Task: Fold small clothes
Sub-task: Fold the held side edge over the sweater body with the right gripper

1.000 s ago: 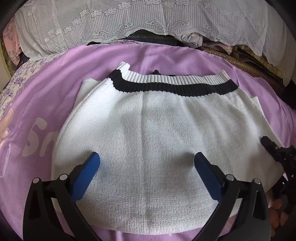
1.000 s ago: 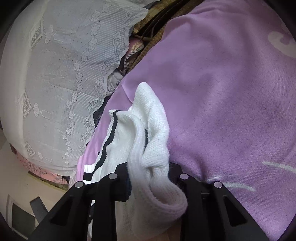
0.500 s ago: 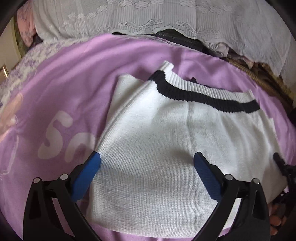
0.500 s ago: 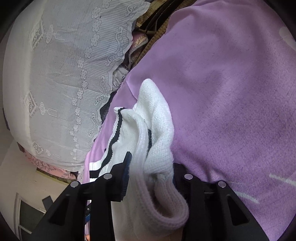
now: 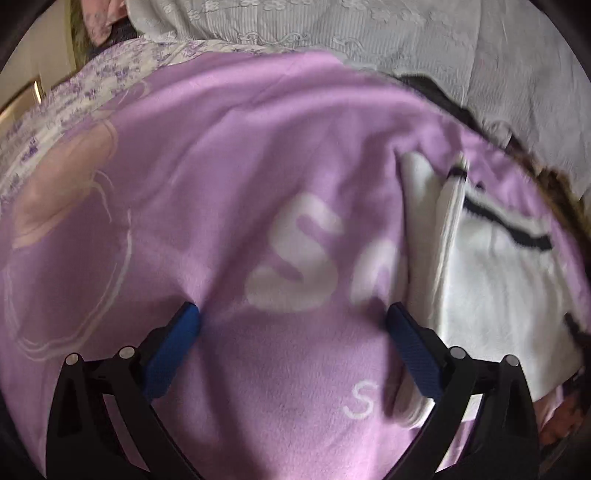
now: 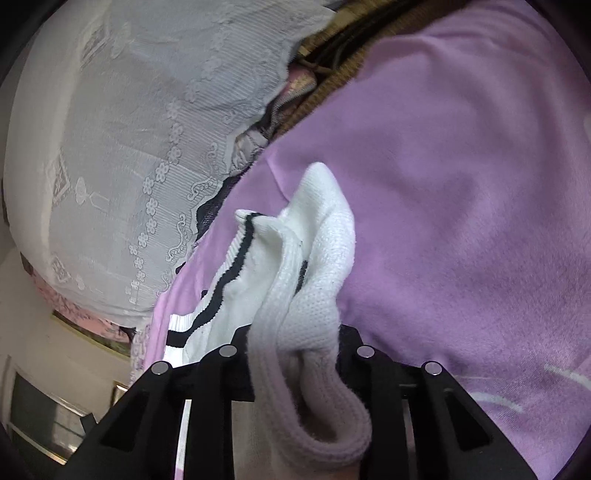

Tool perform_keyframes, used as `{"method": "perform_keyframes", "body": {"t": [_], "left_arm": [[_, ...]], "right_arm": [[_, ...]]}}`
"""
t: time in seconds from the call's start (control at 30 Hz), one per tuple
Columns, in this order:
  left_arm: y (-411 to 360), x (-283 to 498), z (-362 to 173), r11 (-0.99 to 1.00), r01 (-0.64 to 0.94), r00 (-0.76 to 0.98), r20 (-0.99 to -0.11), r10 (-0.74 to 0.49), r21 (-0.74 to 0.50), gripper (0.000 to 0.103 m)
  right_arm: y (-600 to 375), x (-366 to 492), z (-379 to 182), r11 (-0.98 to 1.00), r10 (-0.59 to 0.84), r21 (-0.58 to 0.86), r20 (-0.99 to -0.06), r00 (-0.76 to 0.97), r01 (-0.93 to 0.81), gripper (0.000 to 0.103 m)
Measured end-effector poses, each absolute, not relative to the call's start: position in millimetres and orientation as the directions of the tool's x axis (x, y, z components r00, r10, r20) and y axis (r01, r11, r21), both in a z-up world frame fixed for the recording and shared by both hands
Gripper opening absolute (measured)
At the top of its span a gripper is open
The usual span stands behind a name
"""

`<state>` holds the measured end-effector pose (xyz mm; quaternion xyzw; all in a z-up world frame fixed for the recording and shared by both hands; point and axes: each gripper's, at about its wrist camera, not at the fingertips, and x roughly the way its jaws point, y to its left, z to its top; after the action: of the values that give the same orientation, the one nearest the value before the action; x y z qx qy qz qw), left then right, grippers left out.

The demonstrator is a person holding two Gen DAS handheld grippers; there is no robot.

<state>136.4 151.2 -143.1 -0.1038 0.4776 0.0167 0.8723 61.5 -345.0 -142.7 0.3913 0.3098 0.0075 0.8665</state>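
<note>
A small white knit sweater (image 5: 491,280) with a black stripe lies on the purple blanket (image 5: 229,155), at the right of the left wrist view. My left gripper (image 5: 291,317) is open and empty over bare blanket, left of the sweater; its right blue pad sits by the sweater's left edge. My right gripper (image 6: 295,332) is shut on a bunched fold of the sweater (image 6: 314,266), which it holds raised off the blanket (image 6: 461,184). Its fingertips are hidden by the cloth.
A white lace cover (image 5: 369,33) (image 6: 129,129) drapes over a heap at the blanket's far edge, with dark and brown cloth (image 6: 332,59) beneath it. A floral sheet (image 5: 74,96) lies at the far left. The blanket bears white letters (image 5: 306,251).
My left gripper has swung left off the sweater and now looks at bare blanket. My right gripper keeps its hold on the fold and has shifted only slightly.
</note>
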Motion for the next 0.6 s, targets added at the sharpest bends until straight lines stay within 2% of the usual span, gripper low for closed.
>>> {"method": "perform_keyframes", "body": {"t": [0.13,0.3,0.6], "left_arm": [[149,136,-137,0.982,-0.109,0.572,-0.817,-0.067,-0.156,0.098],[147,139,-139,0.983,-0.104,0.562,-0.825,-0.066,-0.149,0.098],[166,146,-137,0.969,-0.142,0.566,-0.820,-0.086,-0.200,0.098]], "right_arm": [[-309,68,-110,0.821,0.182,0.543,-0.539,0.822,0.174,0.025],[-270,79,-77,0.877,0.171,0.465,-0.533,0.829,0.118,0.024],[-177,98,-48,0.938,0.223,0.346,-0.559,0.799,-0.019,0.024]]}}
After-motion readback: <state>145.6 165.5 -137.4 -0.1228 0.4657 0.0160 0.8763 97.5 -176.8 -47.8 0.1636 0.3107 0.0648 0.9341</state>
